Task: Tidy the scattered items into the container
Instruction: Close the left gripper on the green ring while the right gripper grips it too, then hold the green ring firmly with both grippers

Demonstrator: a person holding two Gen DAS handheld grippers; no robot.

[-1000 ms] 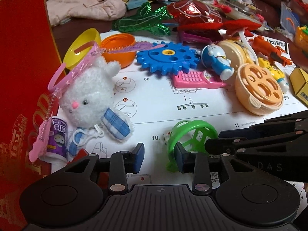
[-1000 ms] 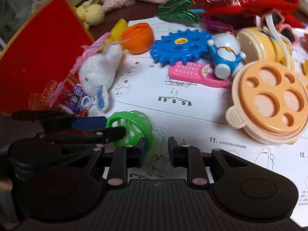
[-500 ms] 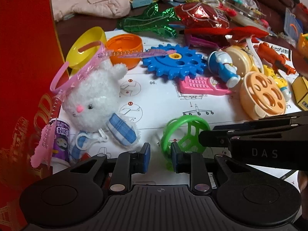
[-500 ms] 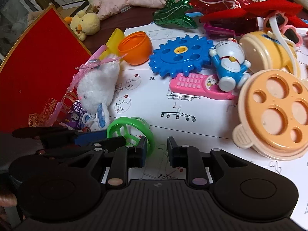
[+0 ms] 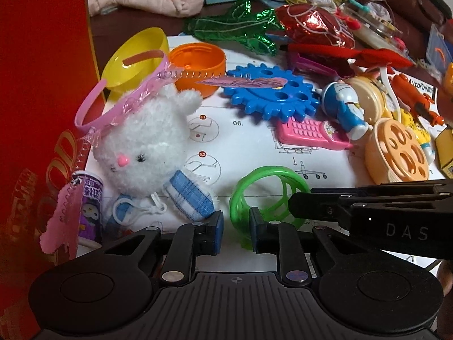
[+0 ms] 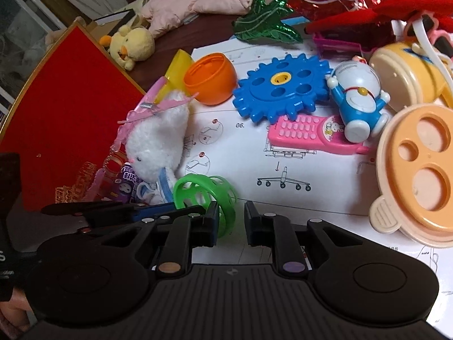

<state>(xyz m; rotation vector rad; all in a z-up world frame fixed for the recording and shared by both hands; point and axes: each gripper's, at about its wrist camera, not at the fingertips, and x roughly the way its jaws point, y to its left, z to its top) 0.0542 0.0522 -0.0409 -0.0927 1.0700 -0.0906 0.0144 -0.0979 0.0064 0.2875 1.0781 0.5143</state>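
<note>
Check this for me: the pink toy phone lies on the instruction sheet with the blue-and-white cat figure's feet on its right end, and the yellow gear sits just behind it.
One slip: the gear is blue; only its hub is yellow. The right wrist view shows it behind the pink toy phone, which lies on the instruction sheet under the cat figure's feet.

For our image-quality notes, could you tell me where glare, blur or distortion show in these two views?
Left wrist view: glare on the red foil balloon, red box bowed by the fisheye, edges soft. Right wrist view: bright window washout at top left, green ball sharp.
</note>
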